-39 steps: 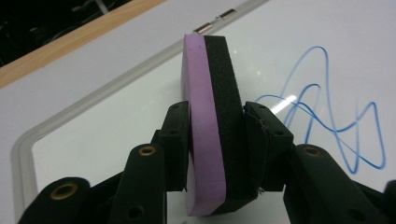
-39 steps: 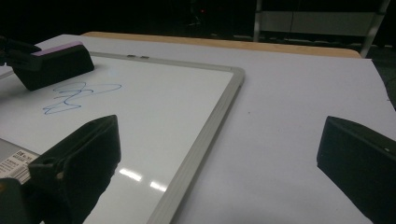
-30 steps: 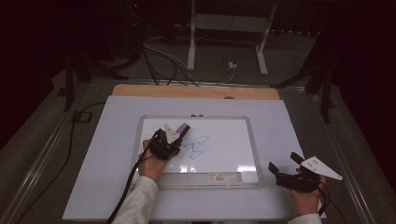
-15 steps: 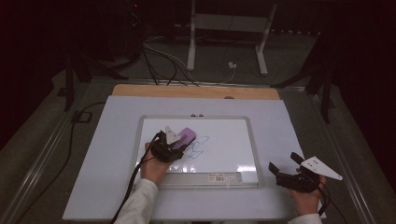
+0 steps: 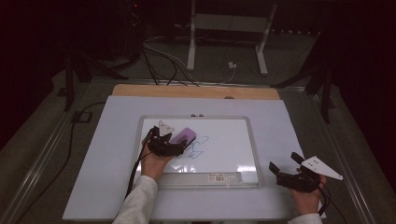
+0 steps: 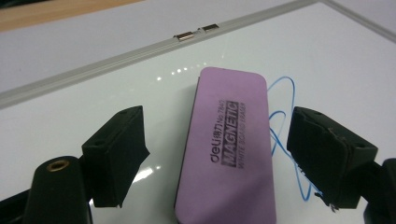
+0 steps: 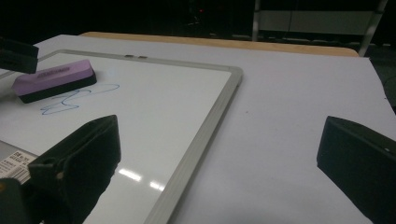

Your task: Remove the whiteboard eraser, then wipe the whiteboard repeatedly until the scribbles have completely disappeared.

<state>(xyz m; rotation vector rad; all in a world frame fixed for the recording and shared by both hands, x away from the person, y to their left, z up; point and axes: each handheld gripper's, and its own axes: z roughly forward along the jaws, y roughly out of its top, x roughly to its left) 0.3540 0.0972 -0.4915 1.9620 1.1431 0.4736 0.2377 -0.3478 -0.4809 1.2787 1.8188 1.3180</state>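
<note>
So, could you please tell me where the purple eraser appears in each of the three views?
High view: purple eraser on the whiteboard's left half, beside the left gripper.
Left gripper view: centre, between open jaws.
Right gripper view: far upper left.
Shared landmark: blue scribble, beside it.

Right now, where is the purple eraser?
In the high view the purple eraser lies flat on the whiteboard, left of middle, between the left gripper's open jaws, beside the blue scribble.
</note>
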